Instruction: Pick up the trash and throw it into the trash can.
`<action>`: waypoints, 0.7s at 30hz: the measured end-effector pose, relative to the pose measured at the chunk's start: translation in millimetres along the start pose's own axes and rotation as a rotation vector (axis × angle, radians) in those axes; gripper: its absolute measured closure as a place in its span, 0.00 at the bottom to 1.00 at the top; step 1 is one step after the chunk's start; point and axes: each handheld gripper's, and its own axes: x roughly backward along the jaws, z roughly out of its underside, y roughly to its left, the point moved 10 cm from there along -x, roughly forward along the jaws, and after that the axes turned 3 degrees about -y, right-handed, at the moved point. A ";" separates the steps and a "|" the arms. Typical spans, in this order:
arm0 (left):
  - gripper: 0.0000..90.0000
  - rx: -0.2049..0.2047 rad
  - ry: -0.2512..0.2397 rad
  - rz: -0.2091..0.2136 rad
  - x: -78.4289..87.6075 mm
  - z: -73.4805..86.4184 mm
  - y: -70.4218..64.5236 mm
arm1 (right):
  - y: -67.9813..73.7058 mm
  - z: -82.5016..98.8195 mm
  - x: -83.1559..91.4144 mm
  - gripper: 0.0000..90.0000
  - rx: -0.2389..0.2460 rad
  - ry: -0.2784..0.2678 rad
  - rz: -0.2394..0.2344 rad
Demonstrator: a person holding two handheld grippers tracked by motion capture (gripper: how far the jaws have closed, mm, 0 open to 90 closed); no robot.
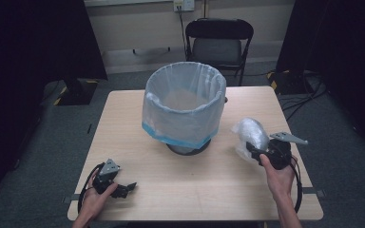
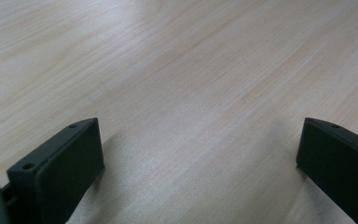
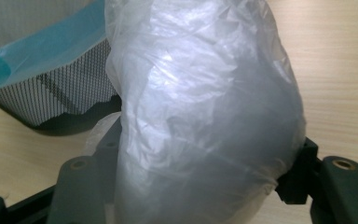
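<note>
Crumpled clear plastic bag (image 1: 251, 134), pinched low in the right tongs (image 1: 250, 147), looks light, soft and slippery; left tongs (image 1: 129, 187) rest spread on the wooden surface (image 1: 180, 185).

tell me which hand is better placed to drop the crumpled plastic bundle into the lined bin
Right. The right gripper is shut on the crumpled plastic bundle, just beside the lined bin. The left gripper rests open near the table's front edge, holding nothing.

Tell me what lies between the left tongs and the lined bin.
Nothing: in the high view, bare table separates the left tongs from the lined bin.
</note>
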 end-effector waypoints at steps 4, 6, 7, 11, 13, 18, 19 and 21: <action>0.00 0.000 0.000 0.000 0.0 0.0 0.0 | -3.8 -10.0 3.9 0.41 -0.011 -0.027 0.009; 0.00 0.000 0.000 0.000 0.0 0.0 0.0 | -3.9 -16.6 5.7 0.41 -0.008 -0.046 0.013; 0.00 0.000 0.000 0.000 0.0 0.0 0.0 | -4.0 -19.9 6.7 0.41 -0.002 -0.055 0.018; 0.00 0.000 0.000 0.000 0.0 0.0 0.0 | -3.5 -34.1 10.2 0.42 -0.001 -0.091 0.026; 0.00 0.000 0.000 0.000 0.0 0.0 0.0 | -2.8 -41.0 11.5 0.42 -0.004 -0.106 0.023; 0.00 0.000 0.000 0.000 0.0 0.0 0.0 | 0.3 -57.9 14.9 0.42 -0.011 -0.146 0.014; 0.00 0.000 0.000 0.000 0.0 0.0 0.0 | 1.7 -61.4 15.7 0.42 -0.015 -0.156 0.009; 0.00 0.000 0.000 0.000 0.0 0.0 0.0 | 3.0 -68.3 17.3 0.42 -0.013 -0.172 0.009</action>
